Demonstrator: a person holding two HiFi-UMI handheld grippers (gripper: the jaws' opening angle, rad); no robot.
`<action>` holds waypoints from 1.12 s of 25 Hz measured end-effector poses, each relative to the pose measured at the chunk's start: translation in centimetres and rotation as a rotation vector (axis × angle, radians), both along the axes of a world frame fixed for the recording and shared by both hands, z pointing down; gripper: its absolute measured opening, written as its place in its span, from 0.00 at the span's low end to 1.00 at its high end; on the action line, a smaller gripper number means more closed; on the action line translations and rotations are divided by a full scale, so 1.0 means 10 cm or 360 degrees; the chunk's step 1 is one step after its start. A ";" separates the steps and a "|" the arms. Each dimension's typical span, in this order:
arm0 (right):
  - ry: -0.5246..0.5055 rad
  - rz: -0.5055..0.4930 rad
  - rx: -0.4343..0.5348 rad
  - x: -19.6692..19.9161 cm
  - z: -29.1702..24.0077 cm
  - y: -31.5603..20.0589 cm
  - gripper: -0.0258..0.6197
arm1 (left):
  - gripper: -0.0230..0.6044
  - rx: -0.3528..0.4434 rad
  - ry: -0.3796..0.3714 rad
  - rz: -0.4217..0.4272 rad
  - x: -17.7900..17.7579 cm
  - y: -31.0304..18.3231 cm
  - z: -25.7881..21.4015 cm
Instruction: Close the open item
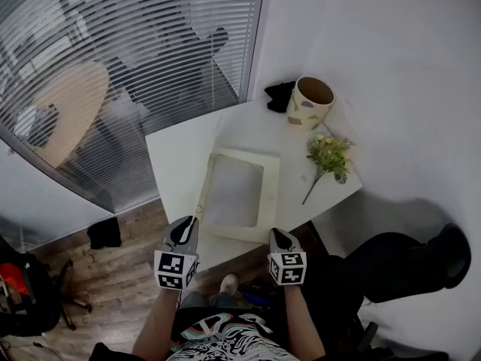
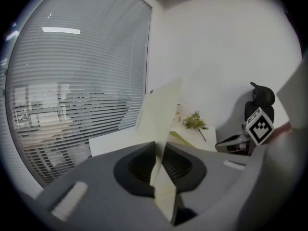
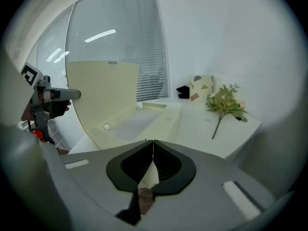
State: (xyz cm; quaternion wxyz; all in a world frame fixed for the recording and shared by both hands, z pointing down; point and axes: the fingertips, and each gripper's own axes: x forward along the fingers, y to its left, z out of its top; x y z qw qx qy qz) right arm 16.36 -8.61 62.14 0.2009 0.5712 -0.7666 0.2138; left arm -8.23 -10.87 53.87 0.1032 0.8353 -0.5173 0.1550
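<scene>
Plain white wall [image 1: 391, 43] across the upper right, evenly lit, with a soft shadow low at the right. Upper left taken up by a large window [image 1: 128, 59] with horizontal slat blinds; beyond the glass, a round wooden table [image 1: 71, 111]. Strip lights [image 3: 101, 35] mirrored high in the pane. White bench [image 1: 176, 164] at centre, tucked into the corner between window and wall. Brown plank floor [image 1: 113, 269] at lower left, a wheeled chair [image 1: 34, 295] at its edge. Black office chair [image 1: 406, 265] at lower right.

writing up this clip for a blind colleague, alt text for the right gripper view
A flat cream box lies open on a white table, its lid held upright by the left claw; a flower sprig and patterned cup sit to the right.
</scene>
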 end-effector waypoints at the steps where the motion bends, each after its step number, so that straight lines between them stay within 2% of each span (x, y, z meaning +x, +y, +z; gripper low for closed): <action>1: 0.0008 0.0022 -0.0007 0.04 0.02 0.00 0.04 | 0.17 0.0000 -0.0003 0.0002 0.00 0.01 0.00; 6: -0.0045 0.0073 -0.0069 0.06 0.10 0.08 0.04 | 0.17 0.0004 -0.0011 0.0009 -0.02 0.05 -0.01; 10: -0.0172 0.0150 -0.0101 0.14 0.15 0.06 0.08 | 0.17 0.0007 -0.0033 0.0030 0.01 0.04 0.01; 18: -0.0403 0.0174 -0.0171 0.18 0.17 0.05 0.12 | 0.17 0.0015 -0.0055 0.0088 0.13 0.05 0.02; 22: -0.0602 0.0159 -0.0206 0.12 0.17 0.03 0.12 | 0.17 0.0027 -0.0075 0.0112 0.15 0.05 0.05; 28: -0.0698 0.0145 -0.0233 0.10 0.20 0.04 0.12 | 0.17 0.0033 -0.0117 0.0174 0.29 0.09 0.03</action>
